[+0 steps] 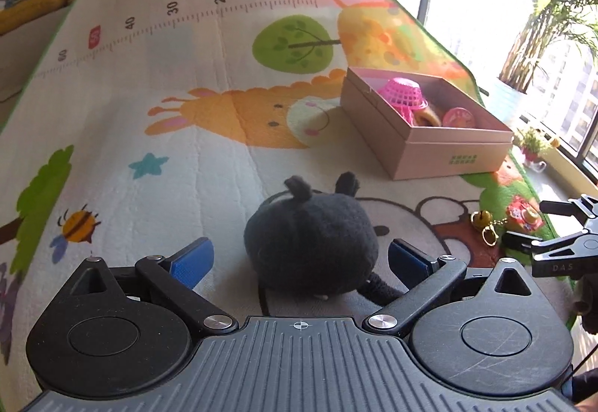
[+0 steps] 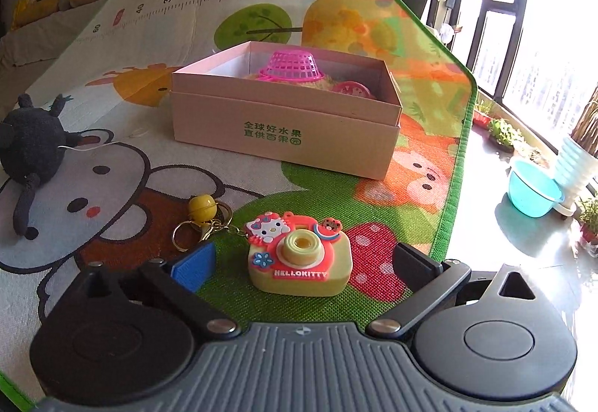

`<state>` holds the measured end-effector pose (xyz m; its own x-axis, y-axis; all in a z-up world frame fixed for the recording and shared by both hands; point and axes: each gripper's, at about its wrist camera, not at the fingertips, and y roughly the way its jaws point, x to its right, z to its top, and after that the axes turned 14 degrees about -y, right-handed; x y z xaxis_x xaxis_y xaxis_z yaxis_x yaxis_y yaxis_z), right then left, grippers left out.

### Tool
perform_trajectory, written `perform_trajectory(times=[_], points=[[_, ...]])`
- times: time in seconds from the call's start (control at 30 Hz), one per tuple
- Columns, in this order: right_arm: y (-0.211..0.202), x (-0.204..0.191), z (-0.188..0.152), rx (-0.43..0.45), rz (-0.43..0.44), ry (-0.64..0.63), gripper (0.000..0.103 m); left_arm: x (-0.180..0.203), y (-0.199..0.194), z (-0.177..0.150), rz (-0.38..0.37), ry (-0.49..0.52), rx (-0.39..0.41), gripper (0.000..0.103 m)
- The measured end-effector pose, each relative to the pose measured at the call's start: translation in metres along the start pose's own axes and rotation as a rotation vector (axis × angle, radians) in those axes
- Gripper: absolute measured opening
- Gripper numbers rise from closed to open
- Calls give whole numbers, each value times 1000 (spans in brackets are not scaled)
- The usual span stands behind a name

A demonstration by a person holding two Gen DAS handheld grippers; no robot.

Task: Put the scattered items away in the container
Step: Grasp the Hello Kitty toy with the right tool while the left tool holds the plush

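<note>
1. Box [image 2: 284,120] straight ahead of the right gripper [image 2: 302,262], sitting open-topped on the play mat [image 2: 149,165] with a pink basket [image 2: 293,66] and a round pink toy [image 2: 351,90] already inside it.

2. Right jaws spread wide, one finger either side of the toy camera [image 2: 299,259], and neither pad is touching it. Nothing held over here.

3. That camera lies flat on the mat, lens facing up, its longer side running across the gap between the fingers. Its keychain [image 2: 202,221] with the yellow bell trails off to the left, outside the jaws.

4. Over to the left gripper [image 1: 299,262]: also wide, empty, and the black plush toy [image 1: 312,244] sits on the mat between its blue pads [image 1: 192,262], with daylight on both sides. The plush's tail curls out towards the right-hand finger.

5. From the left view the box lies ahead and to the right, well apart from the plush; the right gripper pokes in at the far right edge beside the keychain.

6. My read: each tool is lined up on its own item, and the right one has the shorter, straighter run to the box. Closing across the camera's long side looks awkward; the chain may drag behind.
</note>
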<state>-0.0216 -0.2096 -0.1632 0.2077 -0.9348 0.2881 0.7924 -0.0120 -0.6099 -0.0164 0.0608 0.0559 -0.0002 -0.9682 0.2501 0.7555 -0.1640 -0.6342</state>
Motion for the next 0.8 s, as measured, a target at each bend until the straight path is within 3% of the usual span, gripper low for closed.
perform_trajectory(times=[0.1,0.2,0.27,0.5,0.73,0.8], points=[[0,0,0,-1,-3,1,102,16,14,-3,20,12,4,102],[-1,-1,-1,2,-7,-2,103,26,32,-6,118,55,18,102],[-1,-1,-1,3,-6,0,103,23,42,-8,142,46,-3,102],[0,1,-1,1,4,15,103,1,49,-11,92,-58,-33,102],[1,1,-2,-5,7,25,103,12,45,-13,22,-27,-23,101],[2,3,-2,-11,15,38,103,17,45,-14,18,-8,-24,96]])
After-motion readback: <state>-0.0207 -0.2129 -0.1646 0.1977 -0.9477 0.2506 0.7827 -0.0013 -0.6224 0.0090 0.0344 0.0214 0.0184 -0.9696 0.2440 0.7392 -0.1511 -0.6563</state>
